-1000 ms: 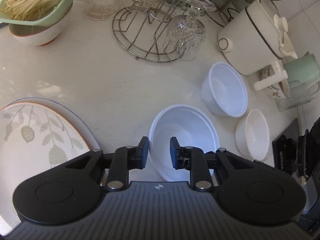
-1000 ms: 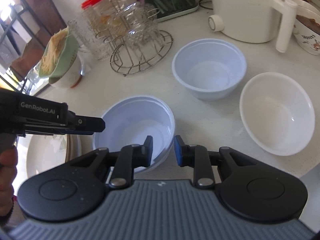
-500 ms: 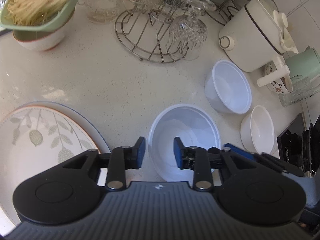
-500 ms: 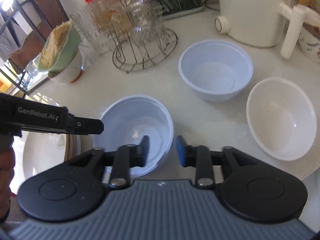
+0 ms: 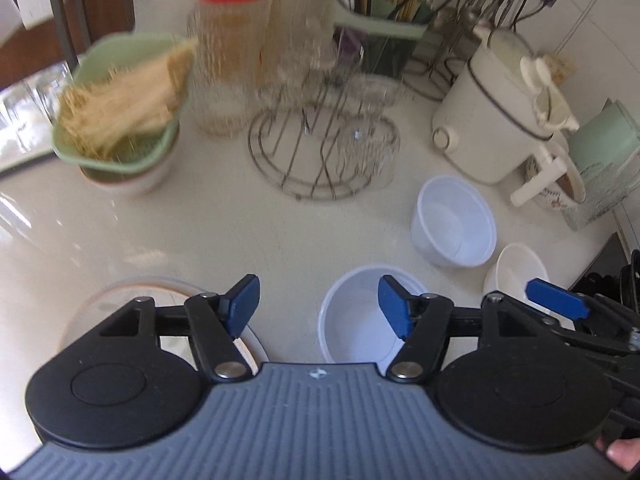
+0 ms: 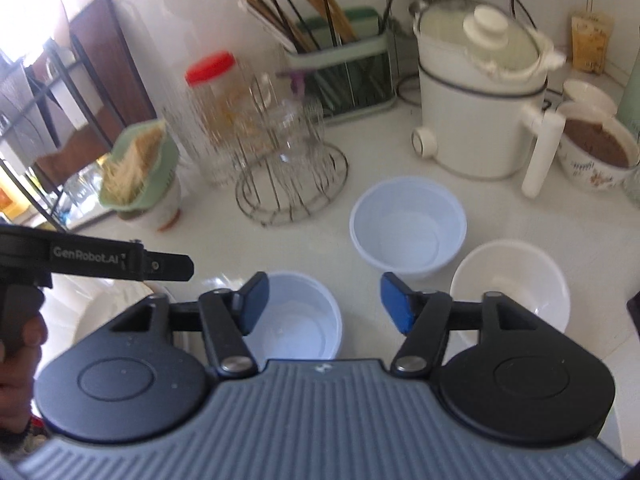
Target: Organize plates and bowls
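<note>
Your left hand-held gripper [image 5: 318,304] stands with its jaws wide apart; they have just been opening, and nothing is between them. In the left wrist view it hangs over the pale table [image 5: 168,232]. Under its right finger sits the near white bowl [image 5: 360,322], upright and empty. At the lower left you see the rim of the patterned plate [image 5: 120,292], partly hidden by the gripper body. Farther right stand a second white bowl [image 5: 454,222] and a smaller cream bowl [image 5: 516,270], near each other. Behind them are the wire glass rack [image 5: 320,148] and the white pot [image 5: 492,128].

In the right wrist view, your right hand-held gripper [image 6: 324,302] also has its jaws wide, just opened, with nothing in them. The near white bowl lies below its left finger. The second white bowl and the cream bowl stand just beside each other at the right.
</note>
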`<state>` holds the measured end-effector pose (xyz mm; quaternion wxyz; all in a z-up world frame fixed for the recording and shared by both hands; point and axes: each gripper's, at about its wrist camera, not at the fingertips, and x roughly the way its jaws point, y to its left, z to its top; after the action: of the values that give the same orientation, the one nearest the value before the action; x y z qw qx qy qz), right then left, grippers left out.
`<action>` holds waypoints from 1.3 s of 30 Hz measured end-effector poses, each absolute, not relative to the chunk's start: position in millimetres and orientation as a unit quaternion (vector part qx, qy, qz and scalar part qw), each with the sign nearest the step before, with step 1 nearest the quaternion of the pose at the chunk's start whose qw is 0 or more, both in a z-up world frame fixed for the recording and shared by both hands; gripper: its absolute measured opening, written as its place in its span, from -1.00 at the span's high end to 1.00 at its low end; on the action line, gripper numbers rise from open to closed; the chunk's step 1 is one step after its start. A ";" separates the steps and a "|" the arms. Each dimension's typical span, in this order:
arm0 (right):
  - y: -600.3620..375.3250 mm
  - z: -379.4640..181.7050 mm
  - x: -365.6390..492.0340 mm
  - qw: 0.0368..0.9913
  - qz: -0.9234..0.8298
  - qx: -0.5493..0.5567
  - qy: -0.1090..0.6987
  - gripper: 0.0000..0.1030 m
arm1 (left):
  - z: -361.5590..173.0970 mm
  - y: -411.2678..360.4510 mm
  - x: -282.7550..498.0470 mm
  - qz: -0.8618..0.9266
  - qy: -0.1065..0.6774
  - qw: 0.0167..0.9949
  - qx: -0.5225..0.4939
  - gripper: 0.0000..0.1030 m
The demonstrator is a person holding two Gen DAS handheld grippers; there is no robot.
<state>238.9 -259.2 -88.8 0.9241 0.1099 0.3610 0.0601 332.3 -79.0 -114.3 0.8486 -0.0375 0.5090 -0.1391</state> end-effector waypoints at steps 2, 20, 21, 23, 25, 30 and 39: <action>-259.7 -74.8 234.9 0.926 0.068 0.116 0.352 -0.42 | -100.6 -78.3 329.7 -0.141 0.497 0.855 -0.039 -0.38; -271.6 34.2 211.3 0.931 0.050 0.085 0.352 -0.61 | -64.0 -79.5 348.1 -0.132 0.491 0.860 -0.042 -0.38; -273.1 39.6 210.4 0.927 0.067 0.088 0.358 -0.61 | -66.8 -80.0 349.5 -0.139 0.493 0.858 -0.045 -0.38; -274.0 48.4 209.7 0.921 0.084 0.099 0.366 -0.61 | -73.2 -81.5 351.6 -0.144 0.496 0.855 -0.052 -0.38; -273.0 57.3 210.0 0.918 0.094 0.100 0.372 -0.61 | -79.1 -84.9 353.0 -0.153 0.503 0.849 -0.051 -0.38; -275.3 70.7 219.1 0.910 0.093 0.098 0.392 -0.61 | -91.2 -98.6 360.0 -0.173 0.519 0.837 -0.021 -0.38; -283.2 67.5 236.3 0.884 0.103 0.075 0.449 -0.61 | -109.9 -113.4 378.3 -0.185 0.537 0.823 -0.021 -0.38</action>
<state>236.3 -283.2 67.5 0.8841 0.0752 0.4494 0.1031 378.3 -113.4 -109.9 0.8228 -0.0209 0.5370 -0.1849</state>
